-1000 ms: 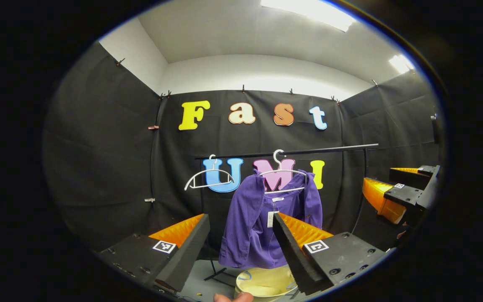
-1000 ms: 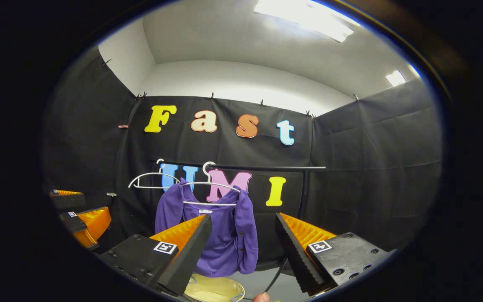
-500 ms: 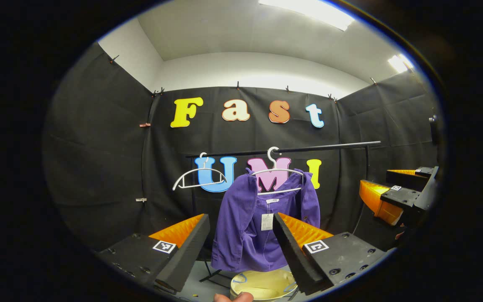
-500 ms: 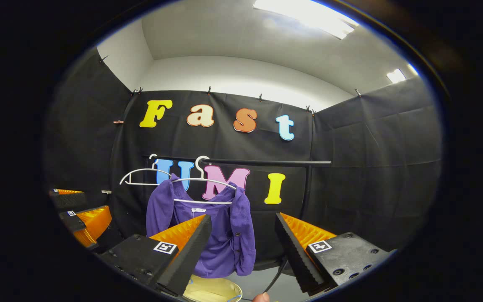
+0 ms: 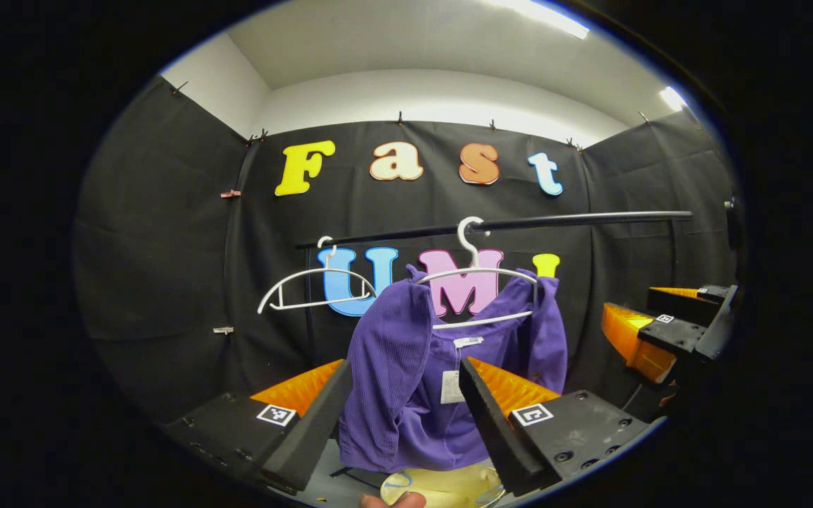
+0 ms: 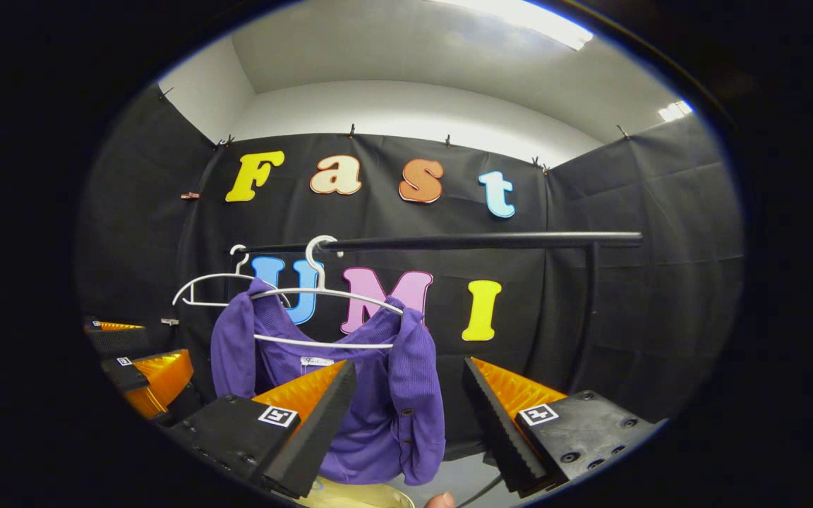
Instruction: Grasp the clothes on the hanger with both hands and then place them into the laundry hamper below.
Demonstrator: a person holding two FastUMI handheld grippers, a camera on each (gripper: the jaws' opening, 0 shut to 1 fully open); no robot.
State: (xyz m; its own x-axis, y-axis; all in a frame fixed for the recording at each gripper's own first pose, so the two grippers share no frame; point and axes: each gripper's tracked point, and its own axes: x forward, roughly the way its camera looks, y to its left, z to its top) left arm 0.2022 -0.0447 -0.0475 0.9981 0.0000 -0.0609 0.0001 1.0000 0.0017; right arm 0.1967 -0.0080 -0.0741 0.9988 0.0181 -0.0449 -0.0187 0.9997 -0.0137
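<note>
So nothing's actually been grabbed yet. The purple top (image 5: 435,374) hangs on a white hanger (image 5: 473,271) hooked over the black rail (image 5: 519,224), with a second, bare hanger (image 5: 311,282) beside it on the same rail. Straight below the top you can just make out the pale yellow hamper (image 5: 442,487), its rim peeking out under the hem.

The left gripper (image 5: 403,395) has its fingers spread wide with nothing between them, pointed at the top, with the cloth framed in the gap but apart from both fingers as far as I can tell. The right gripper (image 6: 406,398) is the same deal: spread, empty, aimed at the right shoulder and sleeve side of the top (it also shows off at the edge of the left gripper view).

Progress-wise I'd call this the approach stage. Everything is left: close in on both shoulders, pinch the cloth on each side, work it off the hanger, then lower it into the hamper. My guess is the tricky bit will be freeing it without dragging the hanger off the rail too.
</note>
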